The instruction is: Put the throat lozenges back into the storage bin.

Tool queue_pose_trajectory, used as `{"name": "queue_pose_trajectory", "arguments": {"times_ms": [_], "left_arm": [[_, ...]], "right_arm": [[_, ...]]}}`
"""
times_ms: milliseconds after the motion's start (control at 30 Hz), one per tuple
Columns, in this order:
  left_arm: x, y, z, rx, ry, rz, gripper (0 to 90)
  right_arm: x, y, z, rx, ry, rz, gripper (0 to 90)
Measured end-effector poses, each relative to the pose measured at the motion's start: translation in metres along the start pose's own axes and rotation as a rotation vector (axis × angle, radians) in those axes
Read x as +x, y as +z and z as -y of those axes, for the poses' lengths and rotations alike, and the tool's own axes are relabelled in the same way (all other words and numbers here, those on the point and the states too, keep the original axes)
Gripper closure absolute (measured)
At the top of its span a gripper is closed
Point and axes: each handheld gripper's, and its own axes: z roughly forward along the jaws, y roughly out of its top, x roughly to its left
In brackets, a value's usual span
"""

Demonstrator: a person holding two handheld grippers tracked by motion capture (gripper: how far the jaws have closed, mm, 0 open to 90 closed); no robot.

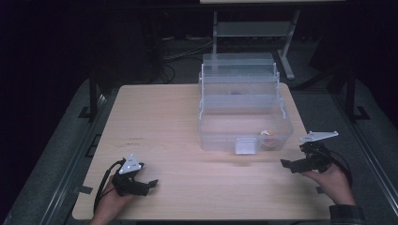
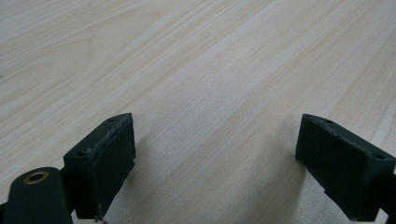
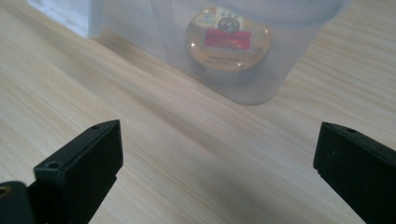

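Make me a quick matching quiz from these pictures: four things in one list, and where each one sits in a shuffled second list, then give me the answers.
Things
1. left gripper
2. right gripper
3. clear plastic box
4. round tin with a red label

Places
A. inside the box, at its near right corner
B. on the far half of the table, right of centre
C. low at the table's near left, jaws apart over bare wood
D. near the table's right edge, jaws apart, facing the box

Pairs: 1-C, 2-D, 3-B, 4-A
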Motion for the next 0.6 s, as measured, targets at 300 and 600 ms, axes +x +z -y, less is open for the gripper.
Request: {"name": "queue_pose_trajectory", "arguments": {"times_ms": [300,600], "left_arm": [[0.000,0.000,0.000,0.001,-0.001,0.001,11.3],[0.000,-0.001,0.000,0.003,0.001,0.000,11.3]], "right_arm": [[0.004,0.006,0.016,-0.004,-0.004,-0.013,1.2],[0.008,0.011,0.033,-0.025,-0.009,-0.025,0.3]]}}
